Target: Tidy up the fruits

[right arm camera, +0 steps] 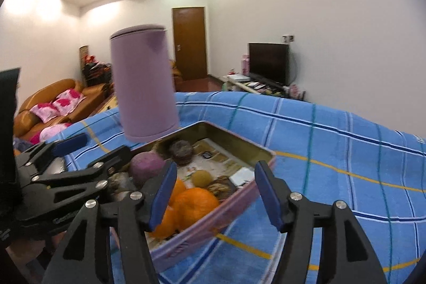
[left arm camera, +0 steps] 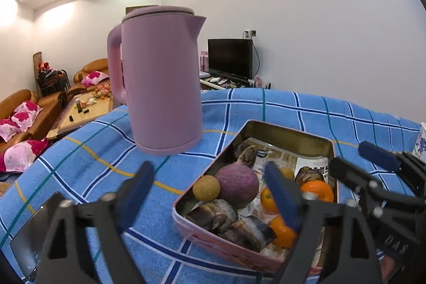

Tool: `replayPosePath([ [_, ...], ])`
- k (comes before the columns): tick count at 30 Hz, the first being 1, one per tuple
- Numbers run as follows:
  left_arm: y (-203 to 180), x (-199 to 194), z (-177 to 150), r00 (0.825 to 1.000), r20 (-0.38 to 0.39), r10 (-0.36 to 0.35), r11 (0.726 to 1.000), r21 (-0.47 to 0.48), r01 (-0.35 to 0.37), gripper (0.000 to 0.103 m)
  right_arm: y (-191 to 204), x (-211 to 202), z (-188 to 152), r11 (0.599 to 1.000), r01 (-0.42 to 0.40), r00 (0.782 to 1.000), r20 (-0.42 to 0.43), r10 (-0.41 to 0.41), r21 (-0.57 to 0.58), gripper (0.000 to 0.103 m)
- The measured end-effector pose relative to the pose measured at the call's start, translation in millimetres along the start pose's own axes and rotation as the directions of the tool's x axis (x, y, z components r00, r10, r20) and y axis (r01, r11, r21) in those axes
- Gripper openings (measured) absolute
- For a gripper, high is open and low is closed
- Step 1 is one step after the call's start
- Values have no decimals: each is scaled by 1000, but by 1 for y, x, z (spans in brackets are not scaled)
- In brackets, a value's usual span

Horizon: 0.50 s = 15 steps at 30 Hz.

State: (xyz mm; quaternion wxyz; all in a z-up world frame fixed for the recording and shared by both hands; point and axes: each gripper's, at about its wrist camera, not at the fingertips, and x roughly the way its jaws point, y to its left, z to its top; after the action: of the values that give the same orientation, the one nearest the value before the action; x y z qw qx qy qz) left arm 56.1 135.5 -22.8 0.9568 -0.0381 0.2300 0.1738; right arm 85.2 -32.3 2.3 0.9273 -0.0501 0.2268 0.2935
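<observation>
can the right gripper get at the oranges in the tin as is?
Probably yes. The right hand-held gripper is open and empty, hovering over the near rim of the open pink rectangular metal tin; the round oranges lie uncovered at that end. The left hand-held gripper crowds the tin's other side.
</observation>
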Motion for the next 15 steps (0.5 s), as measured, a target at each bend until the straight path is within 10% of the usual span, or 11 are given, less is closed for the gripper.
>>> replayPosePath([
  [15, -4, -6, 0, 1000, 29, 3, 1000, 26, -4, 99, -18, -8, -2, 998, 47, 999, 25, -48, 49, 63],
])
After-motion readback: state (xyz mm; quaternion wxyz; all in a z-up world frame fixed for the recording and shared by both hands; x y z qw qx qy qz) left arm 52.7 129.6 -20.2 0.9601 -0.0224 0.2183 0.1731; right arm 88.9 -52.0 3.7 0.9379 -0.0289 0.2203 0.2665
